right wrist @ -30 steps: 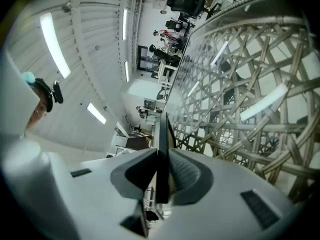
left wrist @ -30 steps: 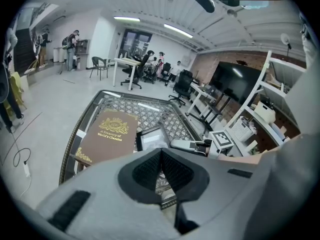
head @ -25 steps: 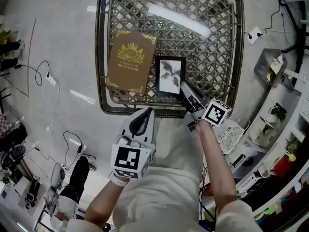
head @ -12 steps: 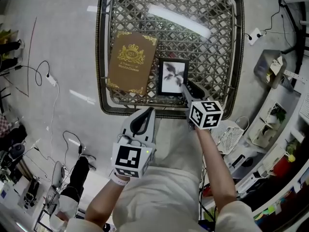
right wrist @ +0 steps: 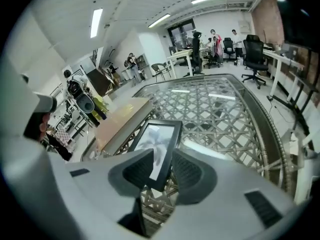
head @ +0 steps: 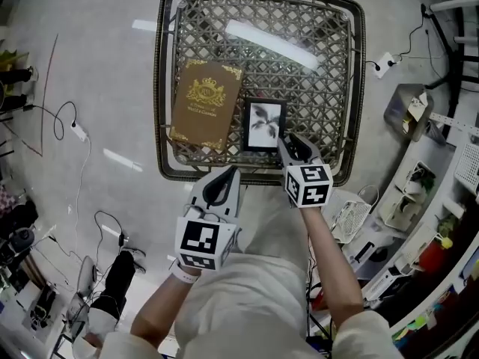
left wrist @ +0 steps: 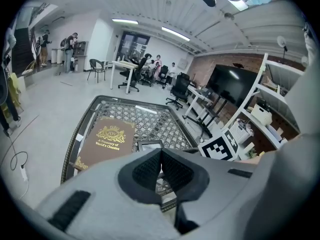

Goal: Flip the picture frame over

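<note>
A black picture frame (head: 264,124) lies picture side up on the glass-topped lattice table (head: 161,88), just right of a brown gold-printed book (head: 206,103). My right gripper (head: 289,146) sits at the frame's near right corner. In the right gripper view that corner of the frame (right wrist: 157,136) lies between the pads of the right gripper (right wrist: 162,166). Its jaws have just been opening and stand open around the corner. My left gripper (head: 223,179) hovers shut and empty over the table's near rim. In the left gripper view its (left wrist: 161,156) pads meet, with the book (left wrist: 106,140) beyond.
Cables and a power strip (head: 78,126) trail on the floor to the left. A white wire basket (head: 346,217) and shelving (head: 419,185) stand to the right. The far half of the table (head: 299,21) holds nothing.
The right gripper has rolled so its marker cube faces up, and has shifted left, nearer the frame's near edge. The left gripper has stayed put.
</note>
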### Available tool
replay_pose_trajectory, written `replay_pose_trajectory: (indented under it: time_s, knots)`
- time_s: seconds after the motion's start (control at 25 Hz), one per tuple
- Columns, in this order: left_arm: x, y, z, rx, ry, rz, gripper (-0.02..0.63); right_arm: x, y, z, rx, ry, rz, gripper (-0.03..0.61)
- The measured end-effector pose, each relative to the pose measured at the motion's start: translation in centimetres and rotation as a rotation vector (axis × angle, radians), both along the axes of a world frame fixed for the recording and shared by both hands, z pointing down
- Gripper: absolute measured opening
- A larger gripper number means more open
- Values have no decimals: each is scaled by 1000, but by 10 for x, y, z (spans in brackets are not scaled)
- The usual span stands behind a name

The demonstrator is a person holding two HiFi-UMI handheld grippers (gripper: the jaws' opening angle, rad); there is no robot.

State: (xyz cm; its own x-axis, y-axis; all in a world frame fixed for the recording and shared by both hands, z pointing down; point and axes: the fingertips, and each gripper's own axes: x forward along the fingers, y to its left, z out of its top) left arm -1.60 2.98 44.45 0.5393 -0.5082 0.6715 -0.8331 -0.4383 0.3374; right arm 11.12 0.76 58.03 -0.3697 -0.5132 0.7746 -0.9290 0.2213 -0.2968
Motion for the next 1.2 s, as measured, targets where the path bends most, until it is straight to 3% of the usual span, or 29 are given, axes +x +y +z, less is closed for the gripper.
replay_pose_trajectory:
  time_s: [0.36,0.44,1.2]
  knots:
    - [-2,-6,-48,68,32,26,25,6,11,-78,99,91,-31,79]
    - [-7,-7,-60,87,35,29,25,5,11,-100,133,92,-28,41]
    - [-20,0,-159,290,79,70,25,14,38,-264,427,109,39,40]
